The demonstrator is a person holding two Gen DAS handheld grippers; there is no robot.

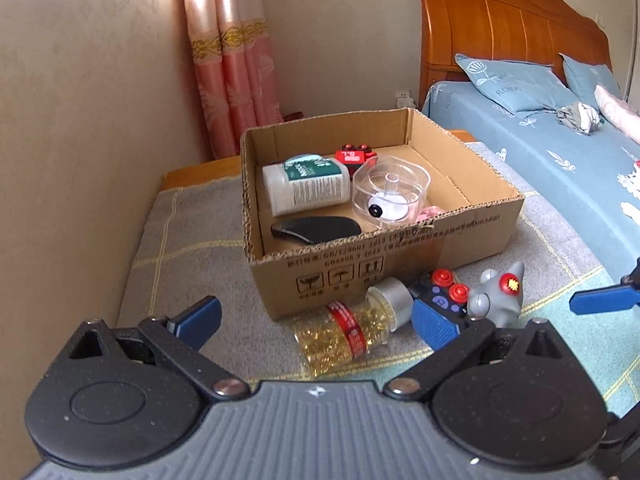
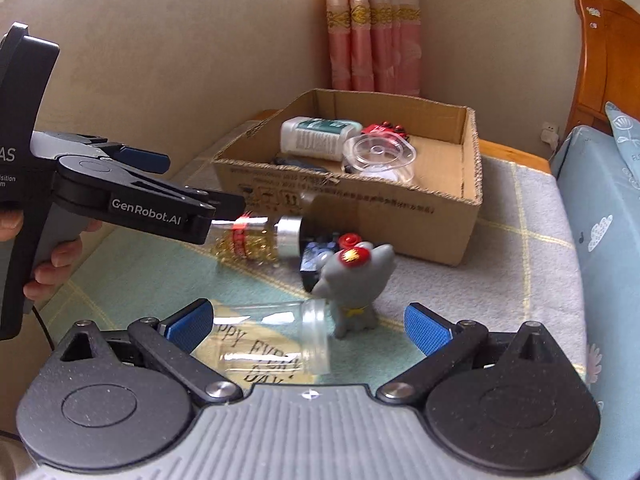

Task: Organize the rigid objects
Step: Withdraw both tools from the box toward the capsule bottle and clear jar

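A cardboard box (image 1: 472,232) (image 2: 452,216) stands on the blanket and holds a white bottle (image 1: 306,188), a clear round container (image 1: 390,194), a red toy (image 1: 354,156) and a black comb (image 1: 316,229). In front of it lie a clear bottle of golden capsules (image 1: 352,334) (image 2: 256,240), a dark toy with red knobs (image 1: 442,292) and a grey figure (image 1: 498,296) (image 2: 356,284). My left gripper (image 1: 316,322) is open over the capsule bottle. My right gripper (image 2: 308,326) is open around a clear jar (image 2: 276,340) lying on its side.
A beige sofa back (image 1: 80,120) rises at the left. A bed with blue sheets (image 1: 540,152) and a wooden headboard (image 1: 500,20) lies to the right. Pink curtains (image 1: 228,60) hang behind the box.
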